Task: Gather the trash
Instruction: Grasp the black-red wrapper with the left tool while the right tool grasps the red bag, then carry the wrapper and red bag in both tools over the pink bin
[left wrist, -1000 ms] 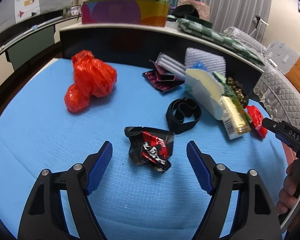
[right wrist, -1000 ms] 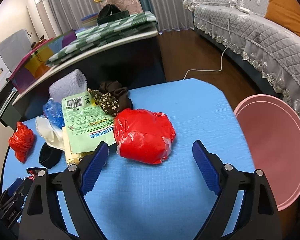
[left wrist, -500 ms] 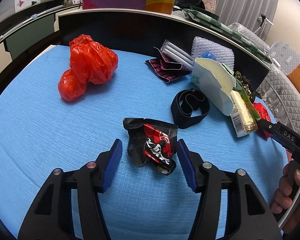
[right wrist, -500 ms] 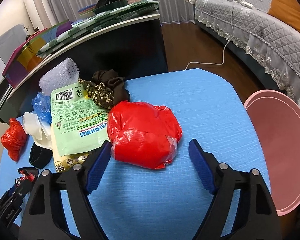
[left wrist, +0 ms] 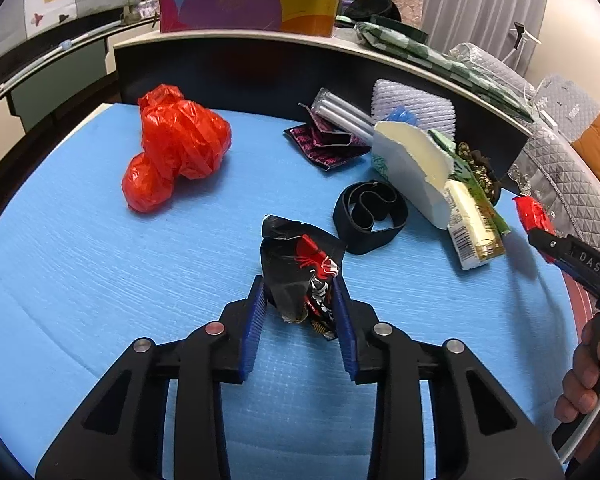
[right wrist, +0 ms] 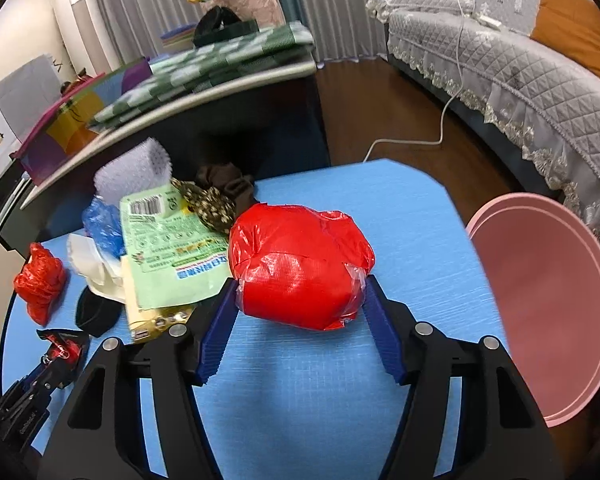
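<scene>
On the blue foam surface (left wrist: 100, 264), the left gripper (left wrist: 299, 304) is clamped on a crumpled black-and-red snack wrapper (left wrist: 300, 264). Further right, the right gripper (right wrist: 298, 312) pinches a red taped plastic bundle (right wrist: 300, 264), near a pink round bin (right wrist: 548, 304).

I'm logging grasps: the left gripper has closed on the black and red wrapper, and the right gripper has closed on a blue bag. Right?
Not quite. The left gripper is indeed shut on the black and red wrapper, but the right gripper is closed on a red bag, not a blue one, as the right wrist view shows. A blue bag lies untouched farther back.
</scene>
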`<state>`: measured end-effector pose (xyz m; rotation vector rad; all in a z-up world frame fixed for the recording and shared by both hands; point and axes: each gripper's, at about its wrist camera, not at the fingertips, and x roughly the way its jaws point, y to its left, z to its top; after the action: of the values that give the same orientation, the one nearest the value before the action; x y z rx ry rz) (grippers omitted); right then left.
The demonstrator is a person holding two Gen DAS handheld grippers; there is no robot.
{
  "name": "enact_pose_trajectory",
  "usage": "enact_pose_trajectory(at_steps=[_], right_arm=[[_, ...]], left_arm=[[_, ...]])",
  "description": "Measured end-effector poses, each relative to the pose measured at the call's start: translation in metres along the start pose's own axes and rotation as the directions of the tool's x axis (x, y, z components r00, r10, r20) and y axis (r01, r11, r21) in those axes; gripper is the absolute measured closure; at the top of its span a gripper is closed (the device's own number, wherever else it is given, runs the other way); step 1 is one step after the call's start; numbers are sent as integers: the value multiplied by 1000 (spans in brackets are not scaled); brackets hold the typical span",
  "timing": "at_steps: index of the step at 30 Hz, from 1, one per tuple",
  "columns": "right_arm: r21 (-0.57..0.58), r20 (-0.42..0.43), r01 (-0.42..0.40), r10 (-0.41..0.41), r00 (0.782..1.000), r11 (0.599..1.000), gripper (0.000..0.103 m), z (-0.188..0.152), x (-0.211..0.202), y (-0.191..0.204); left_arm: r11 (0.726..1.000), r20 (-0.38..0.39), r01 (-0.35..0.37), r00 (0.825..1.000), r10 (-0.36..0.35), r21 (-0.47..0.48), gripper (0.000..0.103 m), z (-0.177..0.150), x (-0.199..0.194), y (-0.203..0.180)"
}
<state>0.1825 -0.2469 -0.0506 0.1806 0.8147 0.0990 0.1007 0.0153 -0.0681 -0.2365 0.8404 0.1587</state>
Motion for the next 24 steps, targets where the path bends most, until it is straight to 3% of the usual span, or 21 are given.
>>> enact_pose_trajectory(at_steps=[24], right_arm=[[-76, 192, 89, -73, 979, 993, 41, -4, -128, -19]], left_arm=[[991, 140, 87, 985, -101, 106, 70, 1, -69, -52]])
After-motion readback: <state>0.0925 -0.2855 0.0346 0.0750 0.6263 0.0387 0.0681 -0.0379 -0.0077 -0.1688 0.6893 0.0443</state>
